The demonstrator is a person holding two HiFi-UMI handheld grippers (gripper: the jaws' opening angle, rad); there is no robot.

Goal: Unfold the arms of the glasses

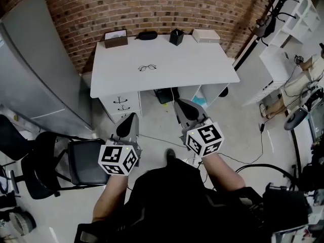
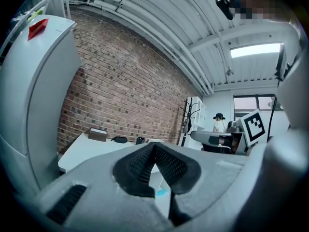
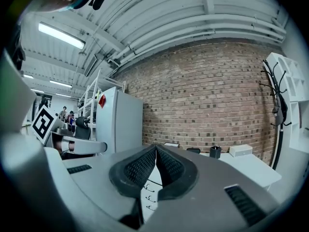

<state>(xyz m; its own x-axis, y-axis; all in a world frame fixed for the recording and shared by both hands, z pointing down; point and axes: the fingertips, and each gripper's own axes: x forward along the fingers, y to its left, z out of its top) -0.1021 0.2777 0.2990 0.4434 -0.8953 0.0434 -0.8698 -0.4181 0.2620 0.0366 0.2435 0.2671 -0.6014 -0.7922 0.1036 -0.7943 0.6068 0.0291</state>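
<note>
Only the head view shows the glasses (image 1: 147, 68): they lie alone near the middle of the white table (image 1: 212, 70), well apart from both tools and too small there to tell how their arms sit. Along the table's far edge, against the brick wall (image 1: 152, 6), stand a brown box (image 1: 116, 38), a black case (image 1: 147, 35), a black cup (image 1: 176, 36) and a white box (image 1: 206, 35). The same view shows the left gripper (image 1: 130, 117) and right gripper (image 1: 180, 107) held side by side over the floor in front of the table, near its drawers (image 1: 121, 104), with a black chair (image 1: 76, 161) to the left. The left gripper view looks along its own jaws, pressed together with nothing between them (image 2: 154, 144), and past them catches the brown box (image 2: 97, 134), the black case (image 2: 119, 139), a coat rack (image 2: 186, 115) and, at the right, the other tool's marker cube (image 2: 254, 124). The right gripper view likewise shows its jaws closed on nothing (image 3: 155, 146). It alone takes in the white box (image 3: 240, 150) beside the black cup (image 3: 215, 152), and a tall grey fridge (image 3: 120, 120) at the left. The table top is seen edge-on in both gripper views.
</note>
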